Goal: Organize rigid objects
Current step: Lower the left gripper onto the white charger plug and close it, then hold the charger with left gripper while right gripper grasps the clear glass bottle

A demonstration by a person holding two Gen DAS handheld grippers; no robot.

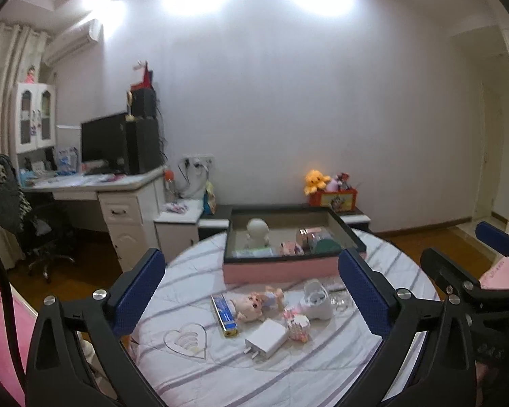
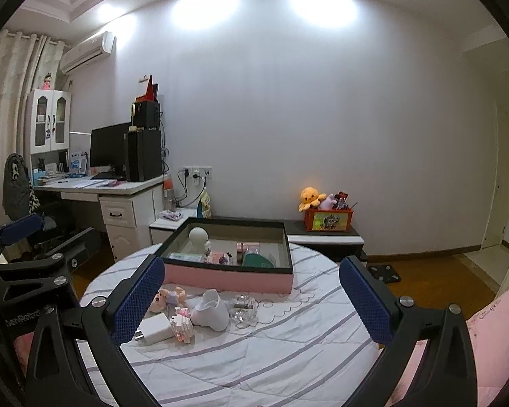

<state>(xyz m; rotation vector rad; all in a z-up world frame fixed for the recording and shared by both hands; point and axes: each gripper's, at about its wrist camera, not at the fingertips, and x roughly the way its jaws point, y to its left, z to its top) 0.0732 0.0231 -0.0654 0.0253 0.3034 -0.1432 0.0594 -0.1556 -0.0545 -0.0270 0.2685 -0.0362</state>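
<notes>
A: How are the two tools seen to be held?

B: The left gripper (image 1: pixel 251 291) is held above the near part of the striped white bedspread (image 1: pixel 288 369), level, its blue-padded fingers (image 1: pixel 137 291) spread wide apart with nothing between them. The right gripper (image 2: pixel 251 298) is posed the same way to its right, jaws equally parted and empty; its fingers are also caught at the right edge of the left wrist view.

A: What is laid out on the cloth, from left to right?

B: A heart-shaped clear outline piece (image 1: pixel 186 341) is seen first. Next a flat blue rectangular bar with a yellow end (image 1: pixel 224 315) lies lengthwise, touching a small pink-faced baby doll (image 1: pixel 256 305) on its back. In front of the doll a white square plug charger (image 1: pixel 266 339) is placed, prongs toward the camera. Just beside it sits a small pink-and-white block figure (image 1: pixel 298 327), then a white rounded plastic toy (image 1: pixel 317 300), then a clear glass-like trinket (image 2: pixel 242 308).

A: And behind them?

B: A shallow pink-sided tray with a dark rim (image 1: pixel 278 269) is set on the cloth; a white round-headed figurine (image 1: pixel 257 232) and several small boxes, not clearly made out, are held inside.
</notes>
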